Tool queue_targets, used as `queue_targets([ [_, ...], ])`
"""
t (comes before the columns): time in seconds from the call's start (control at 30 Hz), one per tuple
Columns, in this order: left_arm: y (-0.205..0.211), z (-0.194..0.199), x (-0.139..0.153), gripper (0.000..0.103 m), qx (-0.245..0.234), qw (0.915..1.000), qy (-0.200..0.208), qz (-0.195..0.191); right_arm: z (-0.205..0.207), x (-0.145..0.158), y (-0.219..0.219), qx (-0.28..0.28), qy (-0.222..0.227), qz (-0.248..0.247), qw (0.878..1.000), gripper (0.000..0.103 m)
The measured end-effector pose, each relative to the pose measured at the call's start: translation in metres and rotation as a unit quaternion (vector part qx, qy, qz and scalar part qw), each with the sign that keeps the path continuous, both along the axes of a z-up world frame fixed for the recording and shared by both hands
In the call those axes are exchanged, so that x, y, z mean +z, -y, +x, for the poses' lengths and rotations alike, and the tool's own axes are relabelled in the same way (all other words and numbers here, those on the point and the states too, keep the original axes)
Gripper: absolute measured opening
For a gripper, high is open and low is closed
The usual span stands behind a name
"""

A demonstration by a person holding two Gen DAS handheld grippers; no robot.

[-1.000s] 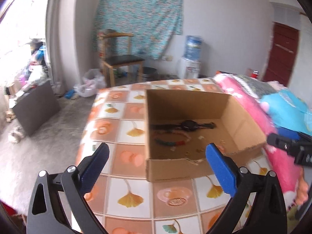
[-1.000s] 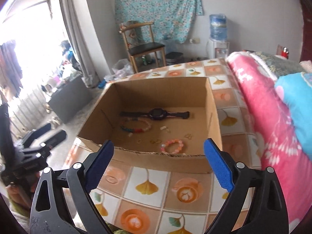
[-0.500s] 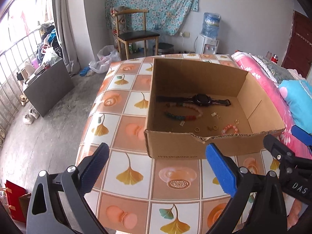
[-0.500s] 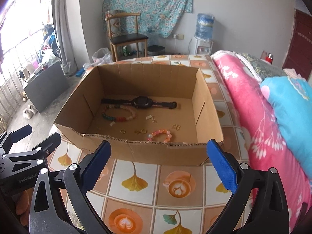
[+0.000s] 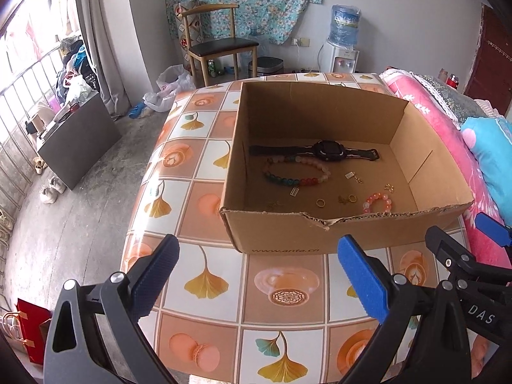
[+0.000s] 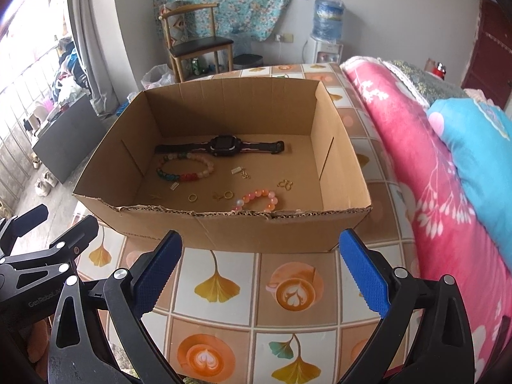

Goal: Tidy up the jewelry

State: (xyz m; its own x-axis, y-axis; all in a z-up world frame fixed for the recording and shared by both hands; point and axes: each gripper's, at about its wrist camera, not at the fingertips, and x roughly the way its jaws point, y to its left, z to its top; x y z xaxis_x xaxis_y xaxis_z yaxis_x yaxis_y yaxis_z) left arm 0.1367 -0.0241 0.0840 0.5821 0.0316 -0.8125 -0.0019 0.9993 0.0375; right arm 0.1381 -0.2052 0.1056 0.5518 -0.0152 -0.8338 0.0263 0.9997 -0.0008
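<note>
- Left tongs (image 5: 256, 275): we hold them spread wide and empty above the tiled worktop (image 5: 204, 224), short of the box and touching nothing.
- Right tongs (image 6: 260, 270): likewise spread wide, nothing between the blue pads (image 6: 364, 280), hovering over the worktop just before the box's near wall.
- Cardboard box (image 6: 256, 230): open-topped, standing on the worktop; its near rim is torn and ragged. All the jewelry lies loose on its floor.
- Pink bead bracelet (image 6: 257, 200): nearest item, just behind the near wall, toward the right.
- Gold rings (image 6: 193, 197): small, scattered beside the pink bracelet, with a few tiny charms and clasps near them; we cannot tell these apart in detail.
- Multicoloured bead bracelet (image 6: 185, 169): mid-floor, left of centre, its far edge touching or just beside the watch strap.
- Black watch (image 6: 222, 145): farthest, laid flat with strap extended along the back wall.
- Step in hand, as we judge it: reaching in for a first piece. We would clear the ragged rim from above, then narrow the tongs over one bracelet's bead line, not the rings, which look too slight to pinch cleanly.
- Beyond: pink bedding (image 6: 416, 160) at right; chair (image 5: 217, 48) and water dispenser (image 5: 342, 44) against the far wall.
</note>
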Motion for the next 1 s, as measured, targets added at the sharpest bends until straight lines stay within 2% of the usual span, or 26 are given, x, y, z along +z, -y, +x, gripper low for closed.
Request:
queue_targets([
  [0.3, 0.0009, 0.0046, -0.0043, 0.097, 0.0, 0.9998, -0.014, -0.014, 0.0019, -0.0003, 0.0021, 0.001, -0.002, 0.001, 1.0, 0.095],
  [1.0, 0.0009, 0.0021, -0.0059, 0.097, 0.002, 0.9998, -0.017, -0.011, -0.0009, 0.0007, 0.0031, 0.003, -0.004, 0.006, 1.0, 0.095],
])
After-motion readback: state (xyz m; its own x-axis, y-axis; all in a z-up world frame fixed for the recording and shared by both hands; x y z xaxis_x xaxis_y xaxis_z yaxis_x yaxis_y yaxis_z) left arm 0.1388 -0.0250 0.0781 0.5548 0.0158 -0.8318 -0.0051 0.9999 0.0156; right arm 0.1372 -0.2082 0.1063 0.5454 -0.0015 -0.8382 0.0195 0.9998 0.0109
